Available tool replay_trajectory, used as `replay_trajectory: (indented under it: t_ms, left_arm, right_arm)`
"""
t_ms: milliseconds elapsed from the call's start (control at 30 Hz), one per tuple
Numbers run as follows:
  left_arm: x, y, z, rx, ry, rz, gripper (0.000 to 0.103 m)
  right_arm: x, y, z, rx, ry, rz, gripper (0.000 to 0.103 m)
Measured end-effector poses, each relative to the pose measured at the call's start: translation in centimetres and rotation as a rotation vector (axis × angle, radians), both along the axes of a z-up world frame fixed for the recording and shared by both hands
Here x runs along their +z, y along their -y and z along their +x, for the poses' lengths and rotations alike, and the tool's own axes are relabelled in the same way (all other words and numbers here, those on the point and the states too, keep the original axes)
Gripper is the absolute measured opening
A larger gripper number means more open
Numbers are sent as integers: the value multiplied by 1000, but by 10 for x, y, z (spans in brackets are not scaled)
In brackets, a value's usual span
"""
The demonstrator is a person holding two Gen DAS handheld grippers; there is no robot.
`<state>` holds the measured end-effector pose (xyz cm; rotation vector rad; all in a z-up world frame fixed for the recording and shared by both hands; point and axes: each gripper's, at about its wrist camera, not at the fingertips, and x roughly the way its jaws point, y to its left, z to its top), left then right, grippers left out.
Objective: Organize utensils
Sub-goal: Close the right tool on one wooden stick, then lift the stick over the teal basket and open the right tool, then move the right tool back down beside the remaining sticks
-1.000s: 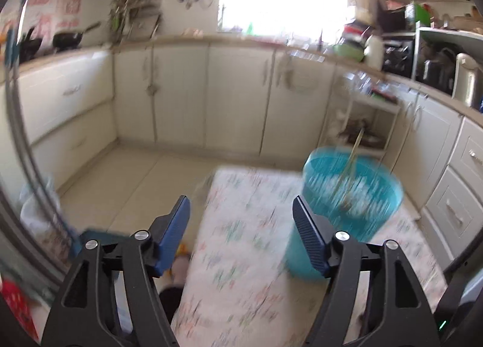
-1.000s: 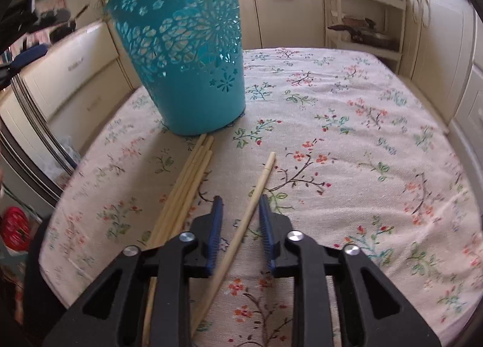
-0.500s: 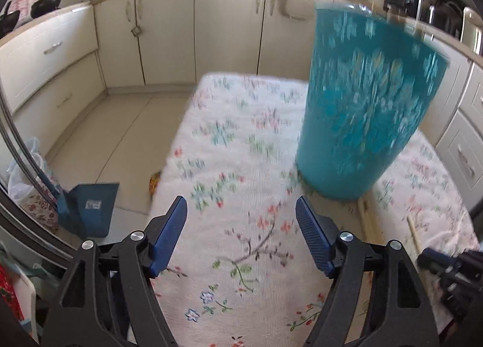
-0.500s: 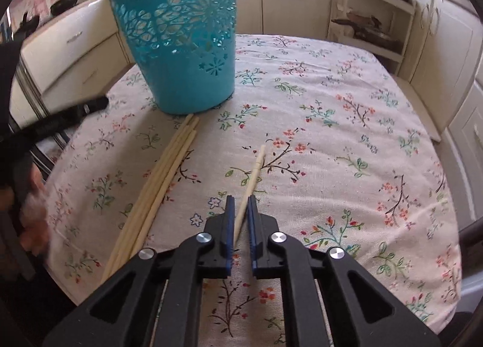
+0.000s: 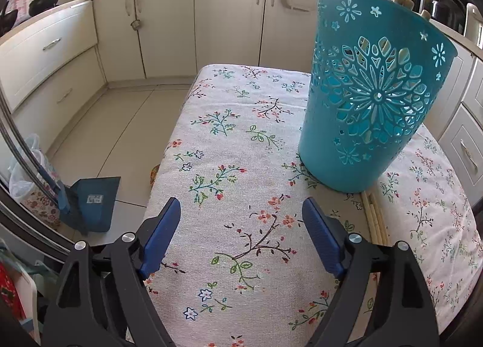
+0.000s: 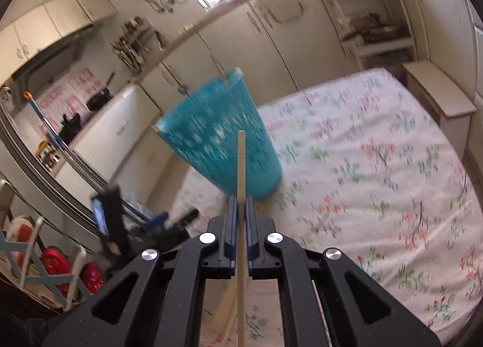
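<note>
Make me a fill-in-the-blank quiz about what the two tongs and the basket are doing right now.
The right tongs are shut on a single ____.
The left tongs are ____ and hold nothing.
The perforated basket is ____ in colour.
It stands on a ____-patterned tablecloth.

Missing words: chopstick, open, teal, floral

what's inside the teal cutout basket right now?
Through the floral cutouts of the teal plastic basket, pale wooden sticks show inside, their tips poking above the rim. How many there are, and the basket's bottom, stay hidden by its wall.
</note>
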<state>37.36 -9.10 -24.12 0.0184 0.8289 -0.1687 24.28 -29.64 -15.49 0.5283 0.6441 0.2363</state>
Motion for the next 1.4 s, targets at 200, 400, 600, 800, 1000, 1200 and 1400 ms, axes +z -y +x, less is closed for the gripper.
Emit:
replay_trajectory:
  t_ms: [200,400,600,800,1000,1200,1400]
  left_arm:
    - [1,1,1,2,-1,7,79]
    - [0,0,1,5,-2,3,80]
    - [0,0,1,6,-2,-2,80]
    - [0,-1,1,8,1,-10,80]
    - [0,-1,1,10,2,-11,80]
    - [0,-1,1,15,2,-10,80]
    - [1,-1,1,15,3,-6,80]
  right_arm:
    - [71,-10,26,-29,211,-34,6]
    - [115,-29,65,-139,386,-94,6]
    - [101,-41,105,-293,431,-201,6]
    - [59,-44,118,-289,335,-262,6]
    - [44,-47,92,-252,303,-298,7]
    - [33,-41,54,-247,266,-279,20]
    - [-9,-44,19,-205,128,-305,27]
